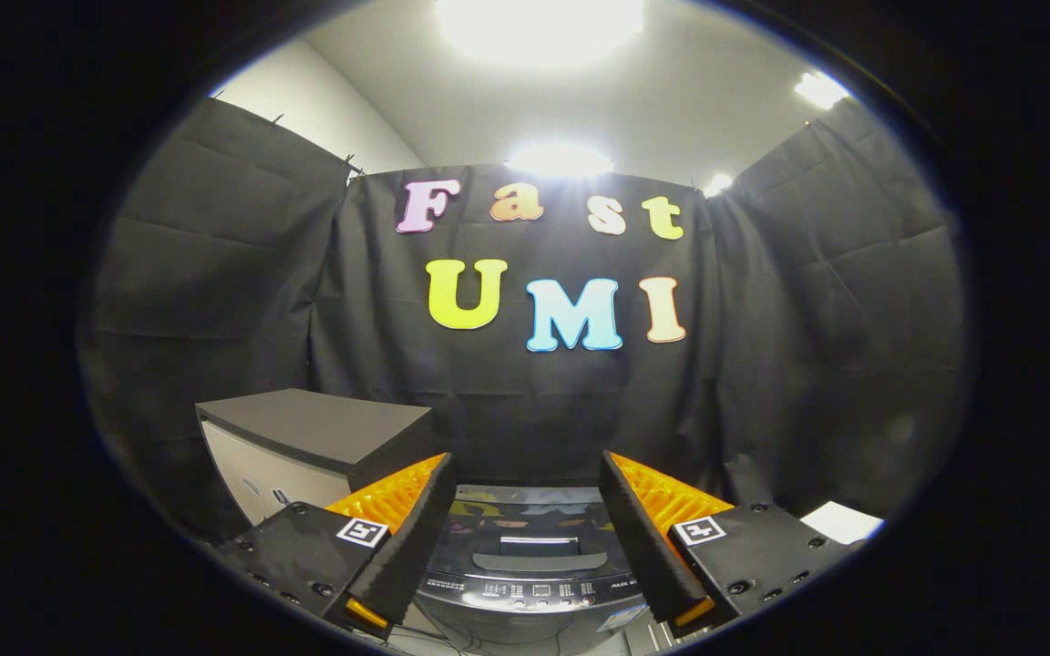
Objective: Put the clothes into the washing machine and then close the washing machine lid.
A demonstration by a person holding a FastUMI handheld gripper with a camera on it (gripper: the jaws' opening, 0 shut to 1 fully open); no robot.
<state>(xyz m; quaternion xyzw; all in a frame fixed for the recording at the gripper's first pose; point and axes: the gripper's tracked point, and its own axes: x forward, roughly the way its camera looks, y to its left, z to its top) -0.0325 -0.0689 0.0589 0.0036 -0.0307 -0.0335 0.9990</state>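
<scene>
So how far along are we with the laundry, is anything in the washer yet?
Nothing looks done that I can confirm. The claw is open and holds no clothes. The washing machine sits between and just below the fingers; its glossy lid seems to lie flat, though I cannot tell what is inside. Left to do: fetch the clothes, load them, and close the lid.

- The washing machine (530, 583) is dark grey to black, with a glossy lid (525, 524) that mirrors faint yellowish and reddish shapes, and a control strip with small pale markings.
- Left of the washing machine, a box (306, 446) has a dark grey top and a pale grey front.
- Right of the washing machine lies a white sheet (844, 521).
- Behind the washing machine hangs plain black cloth (215, 292), under a white ceiling (671, 100).
</scene>
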